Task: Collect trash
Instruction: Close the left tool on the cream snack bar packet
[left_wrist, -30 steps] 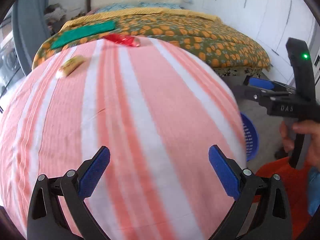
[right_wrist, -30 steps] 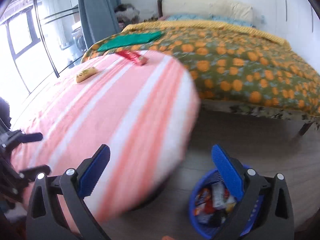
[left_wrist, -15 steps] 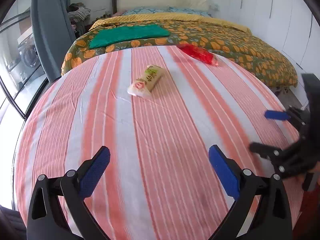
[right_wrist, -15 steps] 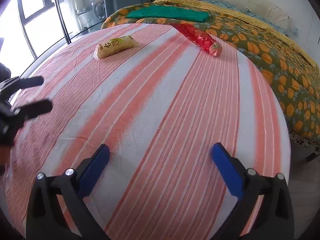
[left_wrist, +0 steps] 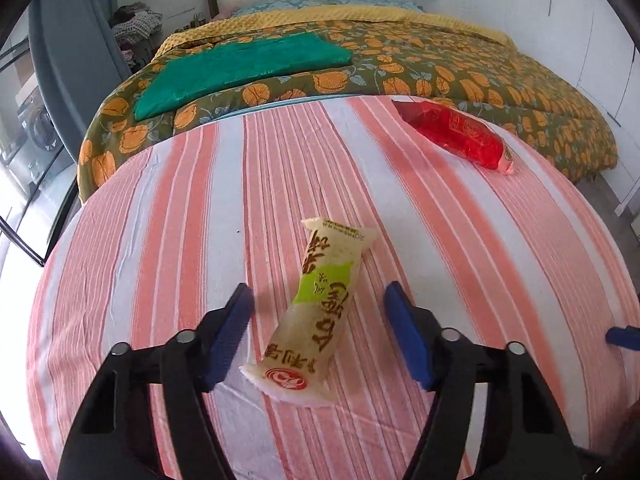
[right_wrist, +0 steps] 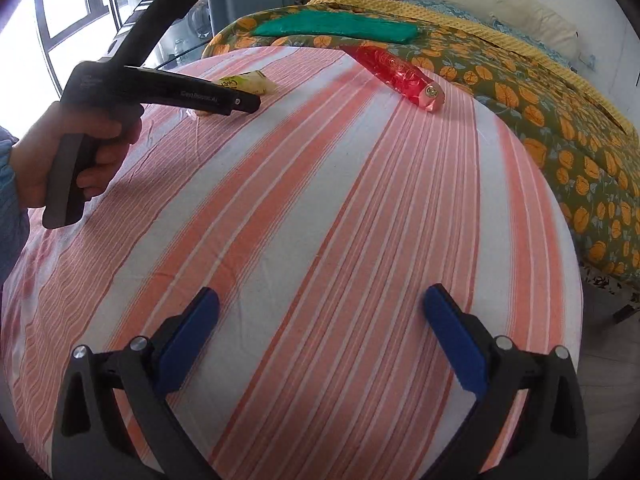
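Observation:
A pale yellow snack wrapper (left_wrist: 324, 312) with a green patch lies lengthwise on the striped round table (left_wrist: 168, 216). My left gripper (left_wrist: 318, 334) straddles it, jaws closing, blue pads a little apart from its sides. From the right wrist view the same wrapper (right_wrist: 250, 82) shows past the left gripper (right_wrist: 240, 105), held by a hand (right_wrist: 76, 152). A red wrapper (left_wrist: 460, 138) lies at the table's far right edge, also visible as the red wrapper (right_wrist: 396, 74) in the right wrist view. My right gripper (right_wrist: 320, 336) hovers open over bare cloth near the table's front.
Behind the table stands a bed with an orange-patterned green quilt (left_wrist: 420, 64) and a folded green cloth (left_wrist: 240, 68) on it. A window (right_wrist: 68, 12) and grey curtain sit at the left. Floor (right_wrist: 612, 360) shows past the table's right edge.
My left gripper moved forward over the table up to the yellow wrapper and its jaws narrowed around it. The right gripper swung from the blue basket on the floor to over the table, then held still.

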A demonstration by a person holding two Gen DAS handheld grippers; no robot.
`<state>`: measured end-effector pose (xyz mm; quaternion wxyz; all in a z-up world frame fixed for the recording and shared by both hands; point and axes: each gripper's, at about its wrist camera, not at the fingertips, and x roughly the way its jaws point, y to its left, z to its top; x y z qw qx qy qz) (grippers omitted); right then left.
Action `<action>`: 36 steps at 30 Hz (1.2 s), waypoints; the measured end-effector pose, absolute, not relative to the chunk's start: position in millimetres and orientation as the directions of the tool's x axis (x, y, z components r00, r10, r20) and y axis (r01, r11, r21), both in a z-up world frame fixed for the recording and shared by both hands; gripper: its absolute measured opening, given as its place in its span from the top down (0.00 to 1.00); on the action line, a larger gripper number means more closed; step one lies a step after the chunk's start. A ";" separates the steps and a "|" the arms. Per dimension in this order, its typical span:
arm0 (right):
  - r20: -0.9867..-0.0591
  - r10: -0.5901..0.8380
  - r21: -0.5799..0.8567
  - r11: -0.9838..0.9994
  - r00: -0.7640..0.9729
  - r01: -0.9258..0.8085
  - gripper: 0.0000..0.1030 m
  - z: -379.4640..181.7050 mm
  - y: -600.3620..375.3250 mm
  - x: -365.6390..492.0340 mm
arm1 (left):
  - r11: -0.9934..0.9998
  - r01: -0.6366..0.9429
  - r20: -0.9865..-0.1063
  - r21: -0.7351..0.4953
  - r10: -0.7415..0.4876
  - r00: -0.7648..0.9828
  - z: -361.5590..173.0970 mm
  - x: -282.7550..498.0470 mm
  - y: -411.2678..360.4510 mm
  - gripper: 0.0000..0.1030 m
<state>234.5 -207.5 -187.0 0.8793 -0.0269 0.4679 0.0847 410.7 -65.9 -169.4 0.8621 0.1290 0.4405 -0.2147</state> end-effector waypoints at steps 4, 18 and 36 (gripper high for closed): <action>-0.827 0.124 0.032 0.984 0.548 -0.174 0.04 -187.1 -206.9 233.5 | 0.898 0.439 -0.812 0.024 -0.239 0.533 -166.6 403.9 -62.7 0.80; -0.827 0.123 0.032 0.984 0.548 -0.173 0.04 -187.4 -206.8 233.2 | 0.932 0.363 -0.801 -0.015 -0.228 0.554 -157.1 248.8 1.9 0.56; -0.795 0.108 0.022 0.988 0.597 -0.150 0.04 -161.8 -268.4 297.2 | 0.949 0.316 -0.822 0.015 -0.168 0.544 -176.0 249.7 8.6 0.04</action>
